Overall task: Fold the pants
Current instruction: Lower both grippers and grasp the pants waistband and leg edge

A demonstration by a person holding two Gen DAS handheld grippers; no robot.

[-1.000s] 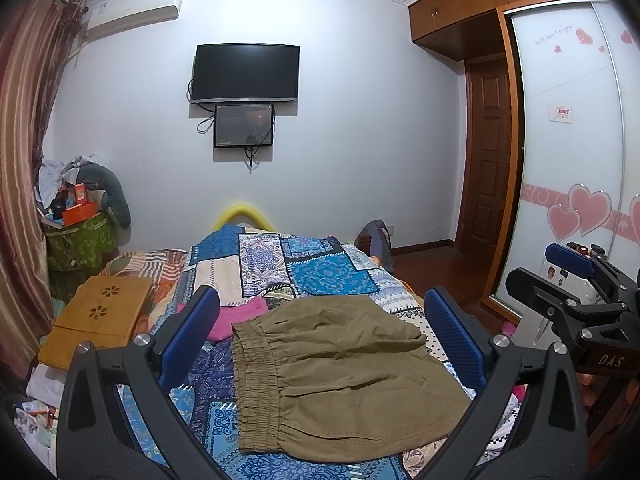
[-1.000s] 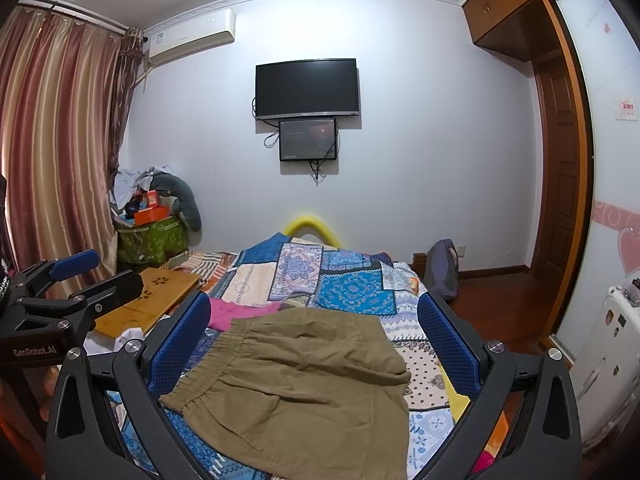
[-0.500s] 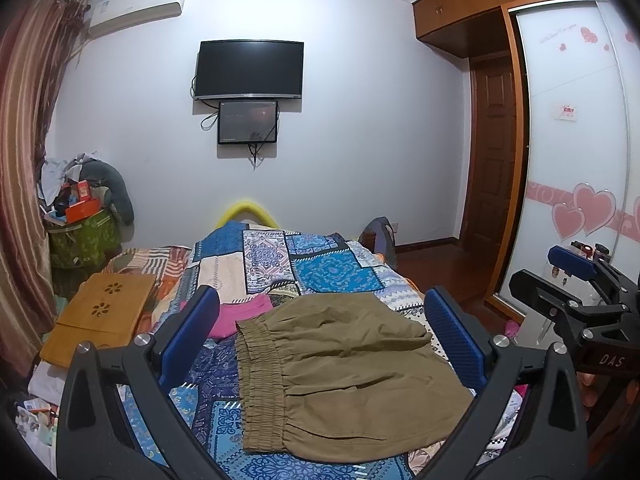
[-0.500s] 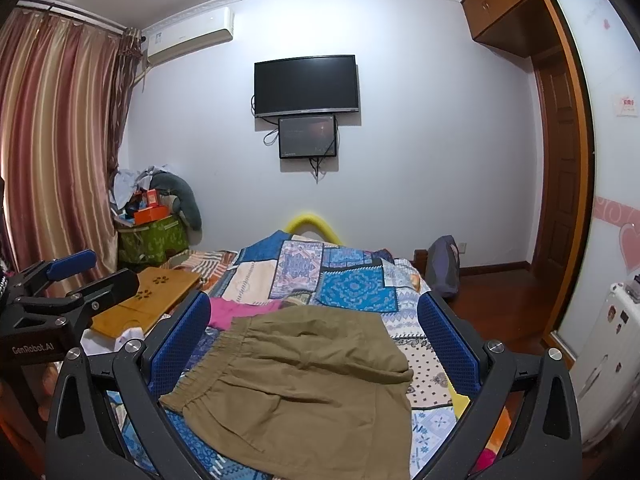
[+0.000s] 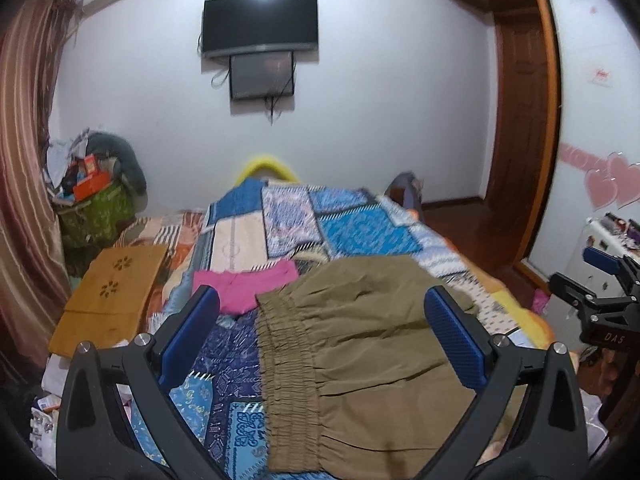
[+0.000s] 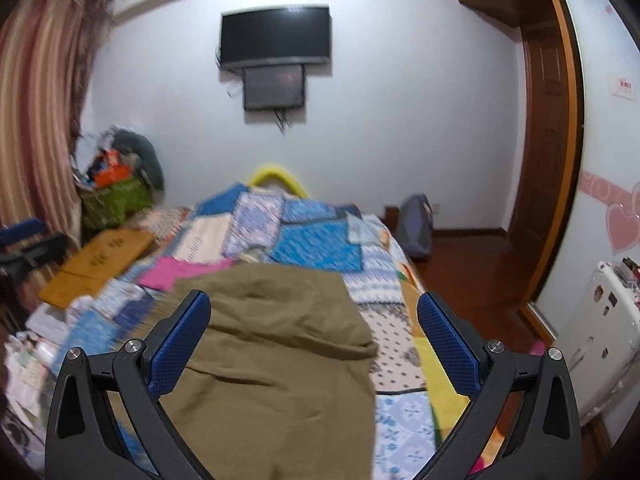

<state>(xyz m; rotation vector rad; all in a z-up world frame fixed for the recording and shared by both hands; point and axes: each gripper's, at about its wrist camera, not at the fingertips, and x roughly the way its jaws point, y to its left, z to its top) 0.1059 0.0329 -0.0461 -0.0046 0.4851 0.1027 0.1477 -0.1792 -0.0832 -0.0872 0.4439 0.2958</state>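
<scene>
Olive-brown pants (image 5: 360, 360) lie flat on the patchwork bedspread (image 5: 344, 224), elastic waistband to the left in the left wrist view. They also show in the right wrist view (image 6: 280, 352), blurred. My left gripper (image 5: 322, 336) is open and empty, hovering above the waistband side. My right gripper (image 6: 314, 340) is open and empty above the pants' right part. The right gripper also shows at the far right of the left wrist view (image 5: 600, 280).
A pink garment (image 5: 244, 284) lies just beyond the pants. A wooden lap tray (image 5: 108, 292) sits on the bed's left side. A cluttered green basket (image 5: 96, 208) stands by the curtain. A grey bag (image 6: 416, 232) and wooden floor lie right of the bed.
Both grippers have moved forward and tilted down toward the pants, which now look larger. The right gripper has shifted right over the pants. Both stay open.
</scene>
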